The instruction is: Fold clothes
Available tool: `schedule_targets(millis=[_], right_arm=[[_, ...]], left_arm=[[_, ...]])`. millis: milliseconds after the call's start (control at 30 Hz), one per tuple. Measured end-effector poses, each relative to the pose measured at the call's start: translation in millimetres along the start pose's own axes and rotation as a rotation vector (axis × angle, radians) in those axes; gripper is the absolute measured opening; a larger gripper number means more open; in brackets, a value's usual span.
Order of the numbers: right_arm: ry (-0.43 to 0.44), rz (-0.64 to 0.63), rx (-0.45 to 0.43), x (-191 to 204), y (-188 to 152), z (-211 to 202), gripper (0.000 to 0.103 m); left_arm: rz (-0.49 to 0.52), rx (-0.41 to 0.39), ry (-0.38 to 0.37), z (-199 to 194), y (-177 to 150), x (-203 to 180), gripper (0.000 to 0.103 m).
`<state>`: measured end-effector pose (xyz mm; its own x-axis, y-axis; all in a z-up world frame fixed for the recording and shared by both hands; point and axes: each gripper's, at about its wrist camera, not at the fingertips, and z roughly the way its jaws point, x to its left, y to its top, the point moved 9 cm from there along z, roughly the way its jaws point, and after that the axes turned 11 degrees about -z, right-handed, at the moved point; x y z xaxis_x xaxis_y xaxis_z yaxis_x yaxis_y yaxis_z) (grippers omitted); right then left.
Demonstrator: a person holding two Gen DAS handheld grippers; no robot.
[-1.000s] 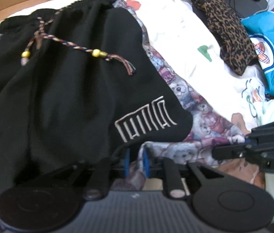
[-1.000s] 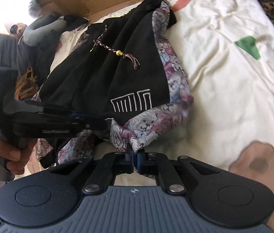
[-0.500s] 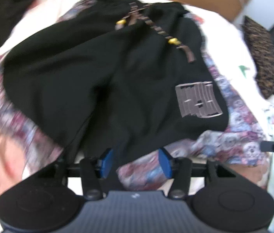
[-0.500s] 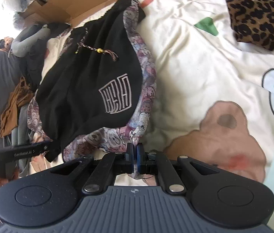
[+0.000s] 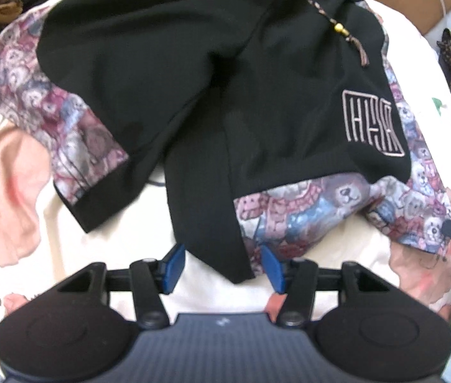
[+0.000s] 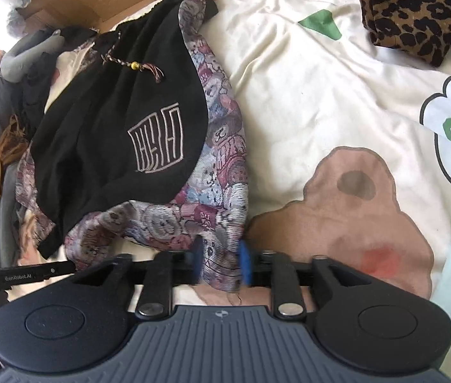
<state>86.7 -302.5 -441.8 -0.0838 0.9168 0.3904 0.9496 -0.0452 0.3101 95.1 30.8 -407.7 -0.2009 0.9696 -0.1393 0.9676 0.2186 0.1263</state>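
1. Cream cartoon-printed bed cover (image 6: 305,95) carries the black shorts with teddy-bear patterned panels (image 5: 257,102), spread flat.
2. Left gripper (image 5: 222,266): jaws wide, straddling the black hem.
3. Right gripper (image 6: 220,263): jaws parted around the patterned corner.

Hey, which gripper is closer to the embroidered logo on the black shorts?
Right, as far as the views show. The right gripper straddles the bear-print hem just below the logo. The left gripper sits open at the shorts' inner leg edge, farther across.

Shorts (image 5: 225,95) and, seemingly, leopard-print cloth (image 6: 417,9) on bed (image 6: 305,95).
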Motion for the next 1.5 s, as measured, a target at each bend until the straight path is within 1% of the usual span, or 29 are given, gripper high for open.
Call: schedule_targets(millis=[67,100,167,200,233,267,333,367,400,433,467,567,800,967,1033,1067,1100,1167,1233,1300,1333,1433,1467,1500], right_arm=[[-0.016,-0.029,0.005,0,-2,6,0.033],[-0.023,-0.044,0.009,0,-3,9,0.032],[-0.037,-0.069,0.018,-1,-5,14,0.033],[-0.044,-0.081,0.023,-1,-6,17,0.033],[-0.046,-0.085,0.027,-1,-7,20,0.033],[-0.048,-0.088,0.030,-2,-8,22,0.032],[-0.035,-0.066,0.027,-3,-8,23,0.032],[-0.016,-0.048,0.027,-3,-8,23,0.025],[0.002,-0.030,0.027,-3,-8,22,0.011],[0.011,-0.027,0.033,-1,-8,22,0.005],[0.019,-0.025,0.039,1,-8,21,0.002],[0.043,-0.019,0.058,7,-9,18,0.002],[0.098,0.001,0.098,21,-13,13,0.002],[0.094,0.048,0.086,17,-15,17,0.006],[0.084,0.063,0.080,13,-18,18,0.019],[0.077,0.073,0.077,10,-20,19,0.032],[0.071,0.082,0.074,8,-21,20,0.035],[0.082,0.103,0.051,5,-21,21,0.035],[0.096,0.096,0.043,7,-21,23,0.038],[0.111,0.089,0.034,10,-21,26,0.045],[0.118,0.086,0.030,12,-21,27,0.045],[0.097,-0.020,0.026,24,-21,35,0.045],[0.103,-0.040,0.019,27,-21,35,0.044],[0.110,-0.059,0.011,30,-22,36,0.034]], left_arm=[[-0.018,0.010,0.005,6,1,3,0.054],[-0.026,0.012,0.004,9,1,4,0.050],[-0.043,0.012,-0.005,13,3,5,0.030],[-0.050,0.012,-0.009,15,4,5,0.023],[-0.054,0.010,-0.013,15,5,6,0.015],[-0.056,0.006,-0.020,14,7,6,0.009],[-0.058,0.006,-0.029,11,10,8,0.004],[-0.059,0.007,-0.033,9,12,8,0.003],[-0.061,0.009,-0.036,6,14,10,0.003],[-0.065,0.010,-0.039,3,16,12,0.003],[-0.069,0.008,-0.039,0,19,15,0.003],[-0.076,-0.009,-0.006,-11,31,30,0.002],[-0.065,0.018,0.108,-18,44,61,0.002],[-0.027,0.015,0.154,-13,51,66,0.003],[0.000,0.014,0.172,-10,55,67,0.003],[0.006,0.015,0.178,-9,56,68,0.003],[0.008,0.016,0.181,-7,58,69,0.003],[0.011,0.019,0.188,-4,61,71,0.003],[0.019,0.022,0.190,-2,63,71,0.003],[0.032,0.024,0.185,0,63,71,0.003],[0.040,0.024,0.184,0,63,71,0.003],[0.042,0.023,0.176,0,63,73,0.003],[0.042,0.023,0.173,0,63,73,0.003],[0.043,0.022,0.169,-1,63,74,0.003]])
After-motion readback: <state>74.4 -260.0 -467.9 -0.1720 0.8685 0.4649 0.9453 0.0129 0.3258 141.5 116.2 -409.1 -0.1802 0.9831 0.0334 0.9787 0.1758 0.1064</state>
